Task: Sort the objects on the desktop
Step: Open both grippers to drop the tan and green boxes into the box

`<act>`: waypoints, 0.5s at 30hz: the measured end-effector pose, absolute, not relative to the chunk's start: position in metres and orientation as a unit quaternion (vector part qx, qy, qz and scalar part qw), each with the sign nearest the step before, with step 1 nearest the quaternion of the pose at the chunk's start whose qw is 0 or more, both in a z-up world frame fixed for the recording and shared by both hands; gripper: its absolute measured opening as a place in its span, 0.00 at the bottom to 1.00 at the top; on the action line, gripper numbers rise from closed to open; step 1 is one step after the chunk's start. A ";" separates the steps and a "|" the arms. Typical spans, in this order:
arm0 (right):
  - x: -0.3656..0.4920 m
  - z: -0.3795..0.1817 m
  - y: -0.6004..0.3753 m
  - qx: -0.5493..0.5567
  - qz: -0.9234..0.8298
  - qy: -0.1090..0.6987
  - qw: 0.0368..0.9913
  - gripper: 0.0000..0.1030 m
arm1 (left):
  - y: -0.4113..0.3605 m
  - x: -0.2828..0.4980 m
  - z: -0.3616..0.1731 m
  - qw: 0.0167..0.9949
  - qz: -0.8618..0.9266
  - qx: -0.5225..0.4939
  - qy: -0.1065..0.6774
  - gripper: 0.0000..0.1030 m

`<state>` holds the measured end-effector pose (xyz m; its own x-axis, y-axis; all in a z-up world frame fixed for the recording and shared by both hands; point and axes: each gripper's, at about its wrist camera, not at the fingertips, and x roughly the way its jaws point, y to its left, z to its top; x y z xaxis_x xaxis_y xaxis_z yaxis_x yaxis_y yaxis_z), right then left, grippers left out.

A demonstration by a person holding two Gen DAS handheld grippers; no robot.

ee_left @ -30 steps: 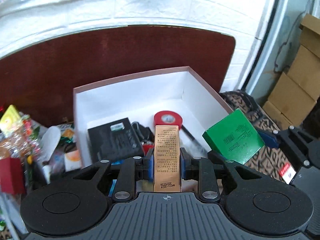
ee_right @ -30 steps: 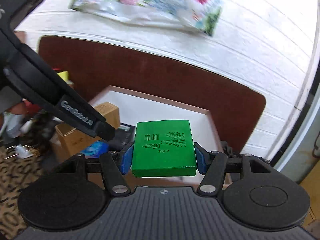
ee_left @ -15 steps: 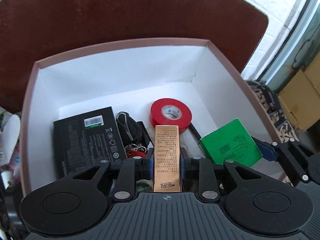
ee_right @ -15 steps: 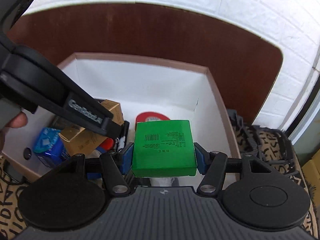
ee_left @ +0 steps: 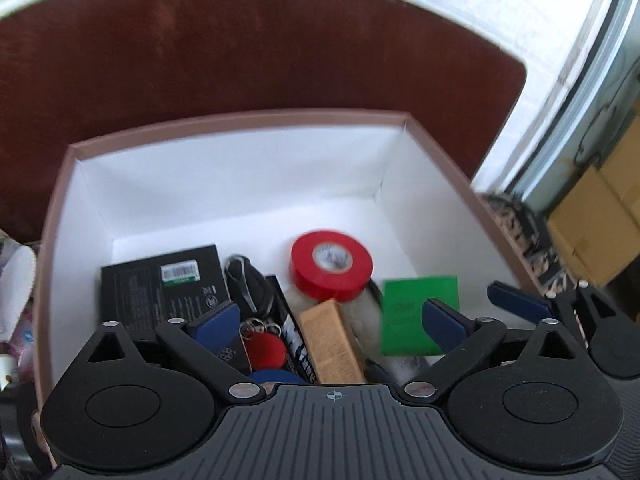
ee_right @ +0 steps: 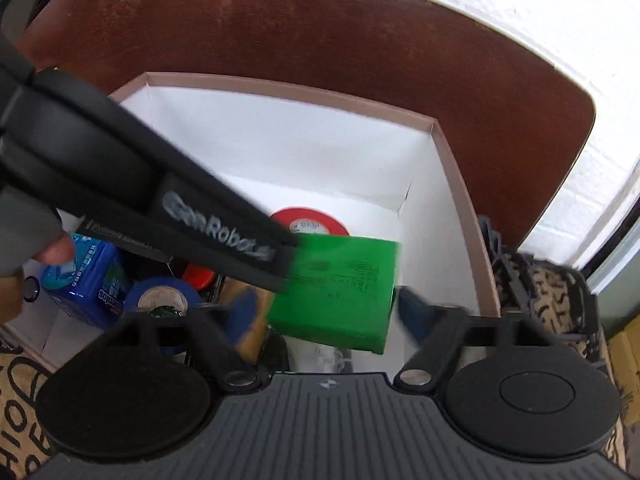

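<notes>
Left wrist view: the left gripper (ee_left: 332,320) has just sprung apart, and the gold box (ee_left: 332,344) drops free beside the red tape roll (ee_left: 331,266) in the storage box (ee_left: 248,120). Right gripper (ee_right: 324,312) has opened too; green box (ee_right: 340,292) falls clear. Both deliveries look done.

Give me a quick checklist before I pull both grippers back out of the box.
1. Left gripper jaws just opened, wide: ok.
2. Gold box clear of the blue pads, lying in the storage box: ok.
3. Right gripper jaws just opened: ok.
4. Green box clear of the pads: ok; settled: cannot tell, blurred.
5. Red tape roll undisturbed: cannot tell.
6. The two grippers clear of each other: cannot tell.
</notes>
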<state>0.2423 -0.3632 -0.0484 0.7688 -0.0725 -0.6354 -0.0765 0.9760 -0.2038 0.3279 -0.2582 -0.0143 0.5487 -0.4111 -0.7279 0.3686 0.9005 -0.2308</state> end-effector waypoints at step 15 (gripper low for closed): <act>0.197 -0.036 -0.361 -0.079 0.001 0.308 0.948 1.00 | -0.257 0.270 0.007 0.911 -0.191 0.051 0.361 1.00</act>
